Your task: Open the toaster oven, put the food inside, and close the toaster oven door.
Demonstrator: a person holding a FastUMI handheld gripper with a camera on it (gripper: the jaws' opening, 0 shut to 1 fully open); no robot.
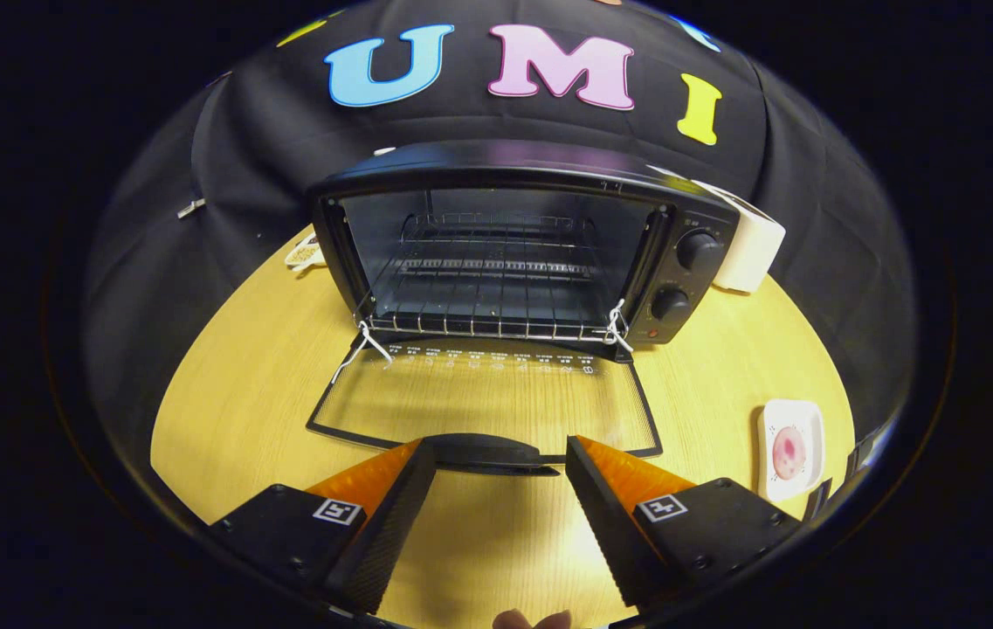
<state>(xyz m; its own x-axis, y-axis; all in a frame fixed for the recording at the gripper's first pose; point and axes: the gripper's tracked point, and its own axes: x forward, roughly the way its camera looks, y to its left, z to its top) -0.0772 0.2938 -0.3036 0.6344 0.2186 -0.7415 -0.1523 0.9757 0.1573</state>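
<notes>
The toaster oven [505,253] is standing open, its glass door [487,402] lying flat on the table [243,384], handle [492,452] just ahead of the fingertips. The gripper [500,459] is being held wide apart, gripping nothing. The food [789,452] is sitting on a small plate [791,418] to the right, well apart. The lowered door is likely being put at risk of a knock during the swing toward the plate.

One toaster oven [513,253] (door down), two knobs [697,250], one plate [791,450]
</notes>
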